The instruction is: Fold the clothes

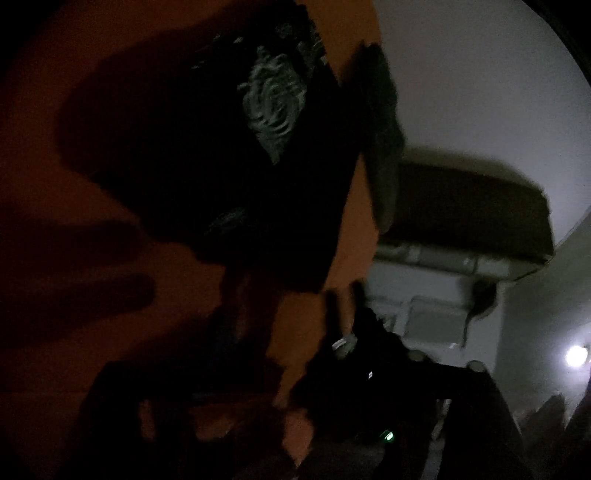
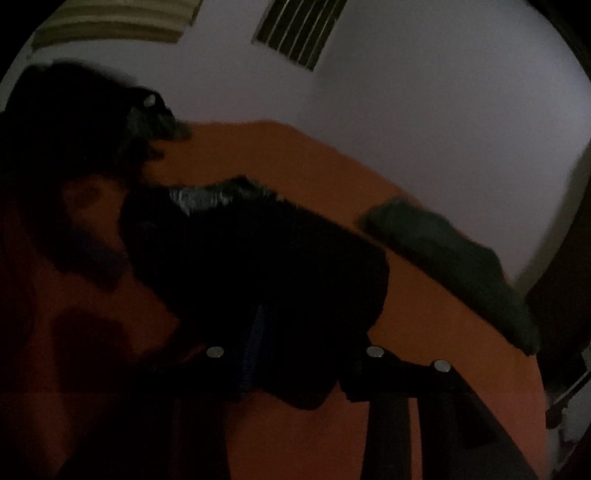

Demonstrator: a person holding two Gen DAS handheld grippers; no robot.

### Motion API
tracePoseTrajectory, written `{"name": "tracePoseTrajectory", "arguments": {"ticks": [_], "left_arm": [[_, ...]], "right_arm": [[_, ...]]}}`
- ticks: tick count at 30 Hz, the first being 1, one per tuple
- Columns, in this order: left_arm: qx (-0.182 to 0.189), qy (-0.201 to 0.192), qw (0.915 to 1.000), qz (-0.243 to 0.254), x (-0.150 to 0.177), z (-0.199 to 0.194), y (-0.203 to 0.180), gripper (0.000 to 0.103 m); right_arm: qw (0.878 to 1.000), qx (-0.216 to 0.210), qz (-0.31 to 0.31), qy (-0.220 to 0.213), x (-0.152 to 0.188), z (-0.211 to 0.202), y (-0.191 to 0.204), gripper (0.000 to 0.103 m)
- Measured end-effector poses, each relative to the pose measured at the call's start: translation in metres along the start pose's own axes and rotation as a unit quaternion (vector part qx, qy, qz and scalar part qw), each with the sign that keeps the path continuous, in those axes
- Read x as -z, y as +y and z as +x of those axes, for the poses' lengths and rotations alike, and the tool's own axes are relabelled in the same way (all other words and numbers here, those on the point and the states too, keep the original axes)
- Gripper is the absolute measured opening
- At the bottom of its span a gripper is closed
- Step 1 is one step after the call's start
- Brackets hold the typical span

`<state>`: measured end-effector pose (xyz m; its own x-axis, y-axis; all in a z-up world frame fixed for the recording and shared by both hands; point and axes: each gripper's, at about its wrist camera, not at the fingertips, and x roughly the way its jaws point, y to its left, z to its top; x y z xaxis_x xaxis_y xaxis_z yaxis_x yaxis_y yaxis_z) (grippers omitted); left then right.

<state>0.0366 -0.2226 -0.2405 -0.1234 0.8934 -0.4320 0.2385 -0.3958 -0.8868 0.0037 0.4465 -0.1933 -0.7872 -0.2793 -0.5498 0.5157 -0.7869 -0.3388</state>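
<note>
A black garment with a pale round print (image 1: 273, 107) lies on an orange surface (image 1: 74, 55). It also shows in the right wrist view (image 2: 258, 266), bunched, with the print (image 2: 199, 197) at its far edge. My right gripper (image 2: 295, 354) sits low over the near part of the black garment; cloth lies between its dark fingers (image 2: 391, 373), and the frame is too dim to show how the jaws stand. My left gripper (image 1: 280, 387) is a dark blur at the bottom of its view. It also shows at the upper left of the right wrist view (image 2: 147, 114).
A folded dark green garment (image 2: 454, 269) lies on the orange surface (image 2: 406, 332) to the right of the black one; it also shows in the left wrist view (image 1: 384, 147). White walls (image 2: 406, 92), a barred window (image 2: 299, 29) and a bright lamp (image 1: 576, 356) lie beyond. The light is very low.
</note>
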Motion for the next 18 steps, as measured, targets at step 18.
{"name": "tracePoseTrajectory", "arguments": {"ticks": [18], "left_arm": [[0.066, -0.072, 0.9882, -0.118, -0.020, 0.030, 0.037, 0.050]], "right_arm": [[0.995, 0.041, 0.063, 0.061, 0.005, 0.023, -0.020, 0.034]]}}
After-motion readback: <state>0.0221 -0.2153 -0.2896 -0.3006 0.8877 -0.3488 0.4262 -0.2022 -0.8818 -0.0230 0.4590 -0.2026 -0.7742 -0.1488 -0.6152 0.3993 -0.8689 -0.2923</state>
